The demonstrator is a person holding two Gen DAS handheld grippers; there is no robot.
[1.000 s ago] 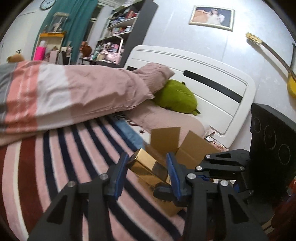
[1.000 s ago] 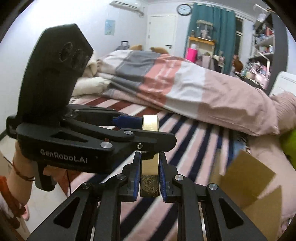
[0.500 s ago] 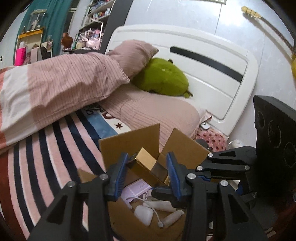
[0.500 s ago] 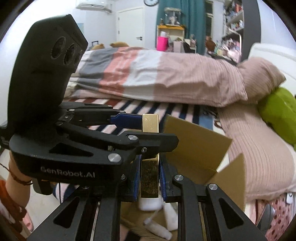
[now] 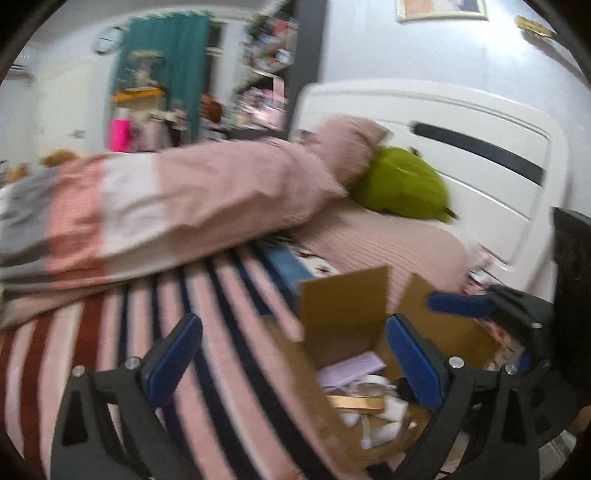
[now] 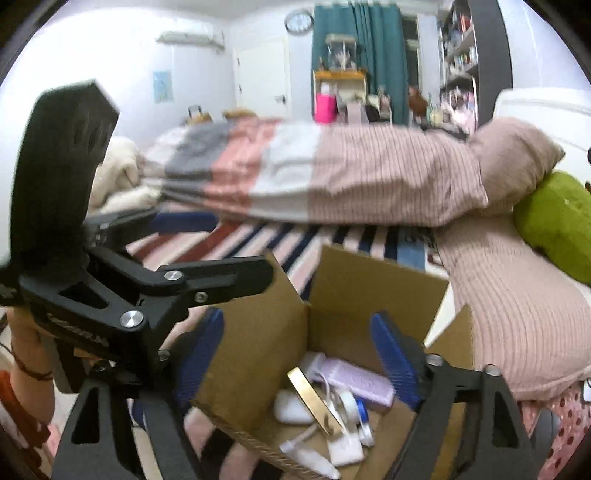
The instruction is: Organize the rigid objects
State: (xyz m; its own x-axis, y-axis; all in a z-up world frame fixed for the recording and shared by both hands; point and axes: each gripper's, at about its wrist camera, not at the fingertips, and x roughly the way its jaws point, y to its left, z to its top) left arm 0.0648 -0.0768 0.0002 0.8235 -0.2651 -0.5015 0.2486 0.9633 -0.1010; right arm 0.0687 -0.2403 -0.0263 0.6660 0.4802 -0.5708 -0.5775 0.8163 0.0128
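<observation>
Ahead of the grippers lies a bed with a striped sheet (image 5: 229, 332) in pink, white, dark blue and red bands. A rumpled duvet (image 6: 332, 173) in grey, salmon, white and pink blocks lies across it, farther out. To the right of it a pink pillow (image 6: 517, 155) leans against a white headboard (image 5: 461, 147), and a green plush toy (image 5: 402, 188) sits just beside the pillow, touching it. Far beyond hang teal curtains (image 6: 354, 55), with a round wall clock (image 6: 299, 22) to their left and cluttered shelves (image 6: 458, 48) to their right. A framed picture (image 5: 439, 9) hangs above the headboard.
</observation>
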